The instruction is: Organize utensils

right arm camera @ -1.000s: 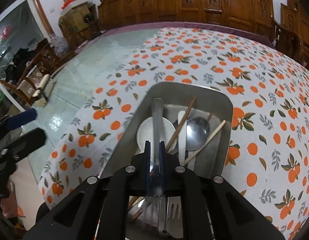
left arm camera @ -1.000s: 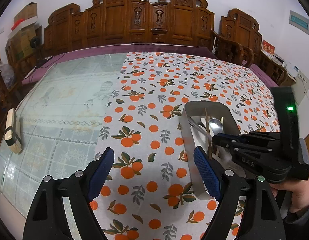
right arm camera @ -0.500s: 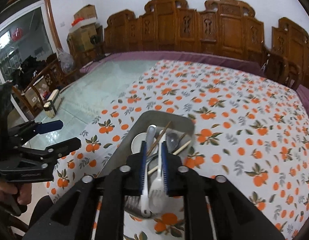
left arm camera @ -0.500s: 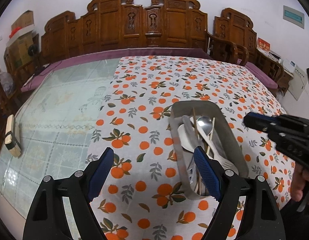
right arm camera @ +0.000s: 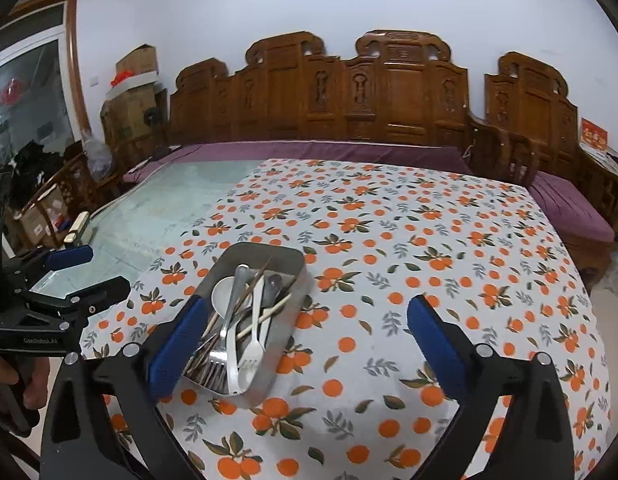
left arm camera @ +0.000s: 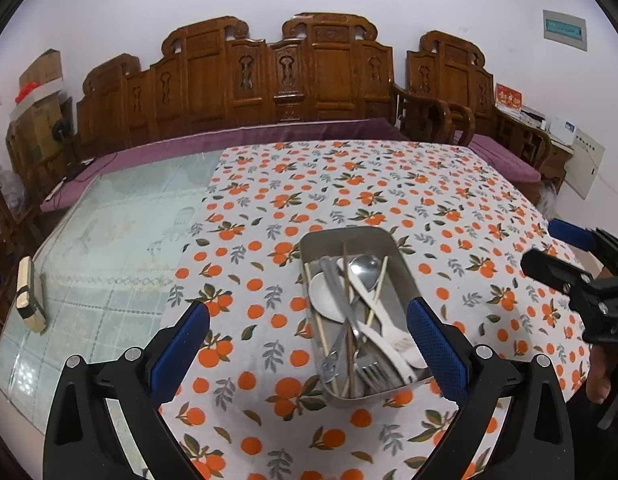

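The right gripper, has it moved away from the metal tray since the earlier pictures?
Yes. The right gripper has drawn back from the metal tray, which now looks smaller and lies left of its just-opened, empty jaws.

Utensils (left arm camera: 357, 320) in metal tray (left arm camera: 405, 276) on tablecloth (left arm camera: 389, 184)

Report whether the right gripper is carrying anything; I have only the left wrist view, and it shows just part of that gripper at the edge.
Observer: Nothing. In the right wrist view the right gripper has its jaws wide apart, having just been opening, with only the tablecloth between them.
Operator: Check the near right corner of the tray; it is covered in my view.
Observer: That corner of the tray shows here. The tines of the white fork lie inside the rim, and nothing hangs over it.
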Tool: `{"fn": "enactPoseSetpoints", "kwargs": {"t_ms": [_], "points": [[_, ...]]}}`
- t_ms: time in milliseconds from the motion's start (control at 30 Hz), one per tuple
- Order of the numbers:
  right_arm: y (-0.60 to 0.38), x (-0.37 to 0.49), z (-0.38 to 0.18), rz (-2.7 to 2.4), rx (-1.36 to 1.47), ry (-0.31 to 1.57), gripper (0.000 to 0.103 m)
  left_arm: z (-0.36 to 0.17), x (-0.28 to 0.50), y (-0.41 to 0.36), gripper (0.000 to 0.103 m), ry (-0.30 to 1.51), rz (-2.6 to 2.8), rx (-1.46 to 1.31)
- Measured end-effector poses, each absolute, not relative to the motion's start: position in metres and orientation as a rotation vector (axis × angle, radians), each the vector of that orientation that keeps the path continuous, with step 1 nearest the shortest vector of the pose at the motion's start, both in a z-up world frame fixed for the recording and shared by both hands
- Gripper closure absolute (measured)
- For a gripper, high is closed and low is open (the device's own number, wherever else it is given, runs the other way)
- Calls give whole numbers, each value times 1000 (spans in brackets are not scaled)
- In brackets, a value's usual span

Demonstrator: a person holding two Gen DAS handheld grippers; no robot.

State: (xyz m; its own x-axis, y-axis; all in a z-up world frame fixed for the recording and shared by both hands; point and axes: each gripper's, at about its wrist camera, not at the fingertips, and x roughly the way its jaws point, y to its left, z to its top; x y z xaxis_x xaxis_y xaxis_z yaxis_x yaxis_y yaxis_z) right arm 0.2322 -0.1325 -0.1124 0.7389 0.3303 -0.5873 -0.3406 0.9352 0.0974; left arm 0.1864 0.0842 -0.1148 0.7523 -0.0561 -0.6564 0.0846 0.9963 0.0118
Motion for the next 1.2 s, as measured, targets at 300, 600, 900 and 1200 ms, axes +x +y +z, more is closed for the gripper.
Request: {"fn": "enactPoseSetpoints", "kwargs": {"t_ms": [300,600,900,1200], "points": [[-161,206,-99,333,8,594,3,-110,181,52,8,722,-80,45],[-196,178,-94,278,40,585,3,-104,161,16,8,706,-95,23],[-228,142,-75,246,84,529,3,-84,130,-12,8,679,-93,35],[-238,103,-25,236,86,419,3,-28,89,-19,8,570,-93,18]]}}
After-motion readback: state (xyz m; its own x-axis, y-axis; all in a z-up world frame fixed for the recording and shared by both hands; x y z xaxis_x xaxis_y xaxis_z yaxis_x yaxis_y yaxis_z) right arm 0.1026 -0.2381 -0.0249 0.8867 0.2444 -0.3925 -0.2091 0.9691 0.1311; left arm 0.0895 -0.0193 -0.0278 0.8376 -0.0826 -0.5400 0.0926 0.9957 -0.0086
